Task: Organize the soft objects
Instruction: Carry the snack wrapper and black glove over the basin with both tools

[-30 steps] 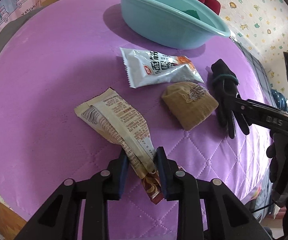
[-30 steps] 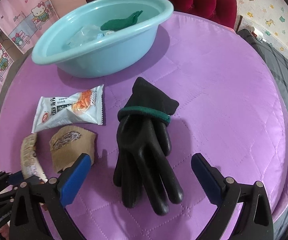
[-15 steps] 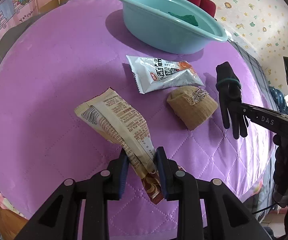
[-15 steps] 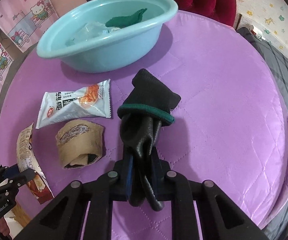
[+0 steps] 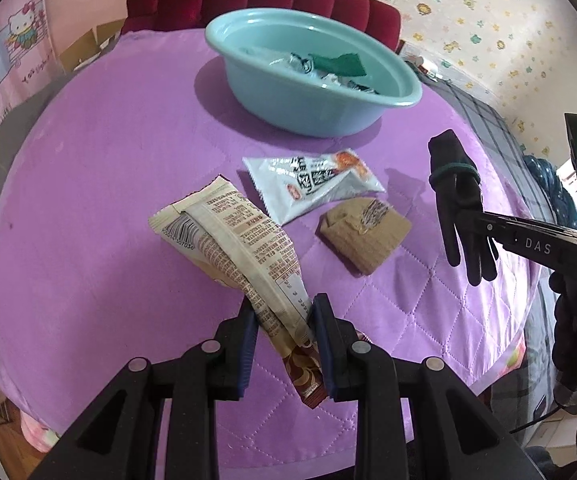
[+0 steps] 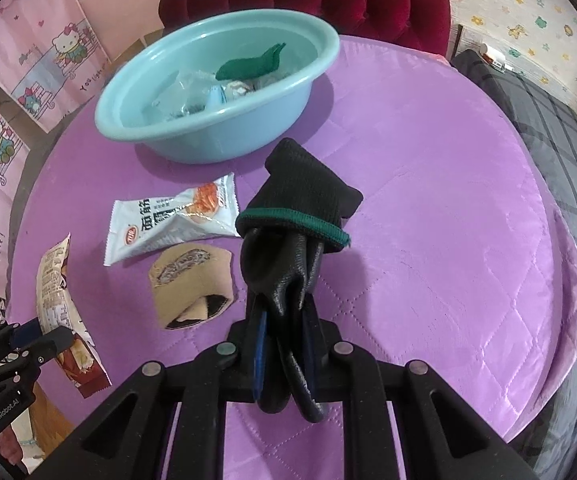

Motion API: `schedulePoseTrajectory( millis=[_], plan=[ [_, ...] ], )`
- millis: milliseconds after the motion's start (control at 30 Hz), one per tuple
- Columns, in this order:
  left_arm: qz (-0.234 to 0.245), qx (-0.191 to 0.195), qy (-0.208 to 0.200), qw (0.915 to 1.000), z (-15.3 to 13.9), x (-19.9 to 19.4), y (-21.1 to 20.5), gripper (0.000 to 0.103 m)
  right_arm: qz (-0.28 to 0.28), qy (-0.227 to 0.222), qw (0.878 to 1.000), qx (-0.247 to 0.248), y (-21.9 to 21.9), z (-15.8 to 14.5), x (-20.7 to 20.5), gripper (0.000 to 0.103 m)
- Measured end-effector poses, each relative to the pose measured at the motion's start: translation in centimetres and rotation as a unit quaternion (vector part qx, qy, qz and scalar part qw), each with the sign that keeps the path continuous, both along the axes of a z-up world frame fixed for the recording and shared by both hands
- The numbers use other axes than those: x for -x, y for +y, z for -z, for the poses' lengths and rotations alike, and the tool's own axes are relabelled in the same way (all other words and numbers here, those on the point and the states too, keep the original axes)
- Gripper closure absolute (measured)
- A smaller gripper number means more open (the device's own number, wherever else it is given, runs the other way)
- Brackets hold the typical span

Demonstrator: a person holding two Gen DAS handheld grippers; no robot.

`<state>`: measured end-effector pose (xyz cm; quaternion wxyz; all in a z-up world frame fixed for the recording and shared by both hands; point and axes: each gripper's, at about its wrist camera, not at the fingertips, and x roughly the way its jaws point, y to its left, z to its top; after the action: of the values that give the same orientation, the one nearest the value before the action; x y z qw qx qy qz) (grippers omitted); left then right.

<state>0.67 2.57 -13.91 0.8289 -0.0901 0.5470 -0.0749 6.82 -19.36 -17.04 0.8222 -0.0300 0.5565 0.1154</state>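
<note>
Purple quilted cloth covers a round table (image 6: 448,200). Near its far edge sits a teal basin (image 6: 224,136) holding a green cloth (image 6: 252,65) and wrappers. At the near edge, the left gripper (image 5: 280,316) is closed on a beige packet (image 5: 244,248). The right gripper (image 6: 284,320) is clamped on a black glove (image 6: 300,208), lifted off the cloth. A white packet (image 5: 312,184) and a tan sock (image 5: 364,232) lie between them, mid-table.

"DAS" on right hand-held gripper (image 5: 473,227), "GenRobot.AI" on left hand-held gripper (image 6: 42,334)
</note>
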Motion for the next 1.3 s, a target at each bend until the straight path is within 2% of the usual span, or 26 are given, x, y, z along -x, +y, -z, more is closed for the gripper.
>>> schedulePoseTrajectory(
  millis=[633, 1300],
  plan=[
    [0.049, -0.007, -0.055, 0.9973, -4.5, -2.0, -0.6, 0.074, 0.004, -0.046, 0.999, -0.008, 1.1, -5.3, 0.6, 0.088],
    [0.098, -0.003, -0.094, 0.9908, -8.3, -7.6, -1.9, 0.074, -0.025, -0.066, 0.997, -0.01, 3.7, -9.5, -3.5, 0.087]
  ],
)
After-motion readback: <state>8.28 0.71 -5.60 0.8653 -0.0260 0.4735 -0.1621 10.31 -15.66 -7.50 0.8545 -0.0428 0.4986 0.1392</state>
